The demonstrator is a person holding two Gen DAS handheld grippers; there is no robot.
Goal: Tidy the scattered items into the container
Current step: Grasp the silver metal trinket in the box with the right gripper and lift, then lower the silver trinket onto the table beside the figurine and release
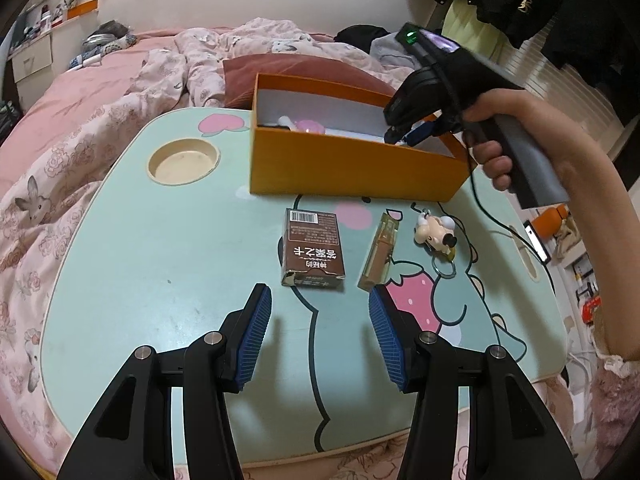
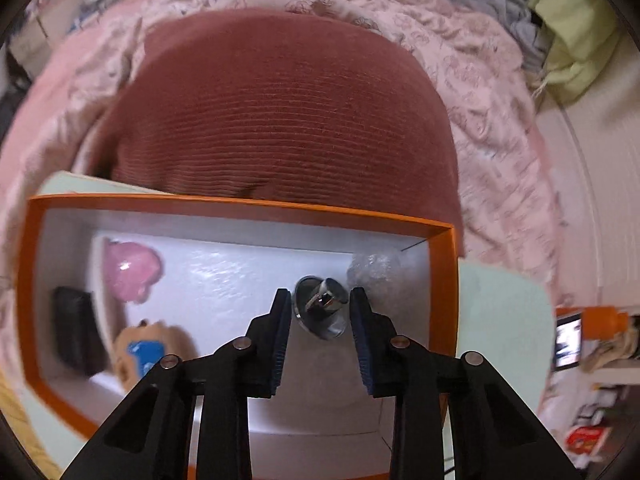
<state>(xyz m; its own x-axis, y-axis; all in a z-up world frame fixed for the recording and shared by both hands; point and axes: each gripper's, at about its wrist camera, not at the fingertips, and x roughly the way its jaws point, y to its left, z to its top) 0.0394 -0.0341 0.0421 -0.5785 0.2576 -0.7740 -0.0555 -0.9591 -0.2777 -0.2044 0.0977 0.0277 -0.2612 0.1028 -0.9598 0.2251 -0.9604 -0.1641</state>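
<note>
Judging from how things lie, the main risk sits at the orange box (image 1: 352, 168), the landmark for everything else. Inside it, the right gripper (image 2: 320, 300) hangs low over the white floor with a shiny metal disc (image 2: 320, 312) showing between its blue pads; the jaws stand moderately apart, and the disc seems to lie loose on the floor rather than be pinched, though the blur leaves this uncertain. If that gripper lifts out carelessly, a pad could catch the disc, or the knuckles could snag the box's near wall and shove the light cardboard along the mint lap table (image 1: 160, 240) (which rests on a soft bed, so it may rock).

Also in the box, towards its left end, lie a pink piece (image 2: 132, 272), a dark block (image 2: 76, 332) and a tan figure with a blue patch (image 2: 144, 356).

Three items wait on the table, just in front of the box: a brown carton (image 1: 312, 252), a slim gold tube (image 1: 380, 256) beside it, and a cartoon keychain (image 1: 436, 236) furthest right. The left gripper (image 1: 320, 320) hovers over the table, further from the box than the carton, jaws wide apart and holding nothing. Closing on the carton off-centre could twist it, or nudge the tube into rolling.
</note>
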